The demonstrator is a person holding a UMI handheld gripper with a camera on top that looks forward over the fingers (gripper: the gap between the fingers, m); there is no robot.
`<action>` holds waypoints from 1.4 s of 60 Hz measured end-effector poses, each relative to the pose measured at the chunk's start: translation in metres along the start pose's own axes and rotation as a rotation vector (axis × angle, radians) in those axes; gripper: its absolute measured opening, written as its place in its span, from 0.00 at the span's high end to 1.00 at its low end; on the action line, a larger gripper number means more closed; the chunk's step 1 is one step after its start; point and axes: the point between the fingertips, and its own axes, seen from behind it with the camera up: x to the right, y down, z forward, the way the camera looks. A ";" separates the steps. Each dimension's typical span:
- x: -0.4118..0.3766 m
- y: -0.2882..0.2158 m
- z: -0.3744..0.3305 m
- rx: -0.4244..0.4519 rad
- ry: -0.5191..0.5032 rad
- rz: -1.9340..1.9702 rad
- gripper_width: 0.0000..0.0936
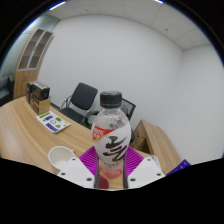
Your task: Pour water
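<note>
Clamping the bottle [111, 140] upright, the claw [110, 176] carries it above the bench [25, 130], ready to tip toward the cup [62, 158] near its edge.

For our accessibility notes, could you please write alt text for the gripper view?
The tongs grip a capped bottle upright above a wooden table. A white paper cup stands on the table beside it, with a black office chair against the wall beyond.

Black chair [82, 100] behind wooden table [25, 135]
</note>
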 end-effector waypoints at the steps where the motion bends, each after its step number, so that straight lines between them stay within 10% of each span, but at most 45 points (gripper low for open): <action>1: -0.001 0.004 0.001 -0.003 -0.019 0.050 0.66; 31: -0.026 0.106 0.041 -0.044 -0.095 0.432 0.63; 40: -0.026 0.113 0.040 -0.094 -0.091 0.437 0.41; 45: -0.024 0.120 0.032 -0.155 -0.073 0.447 0.08; 84: -0.040 0.066 -0.219 -0.276 0.084 0.431 0.09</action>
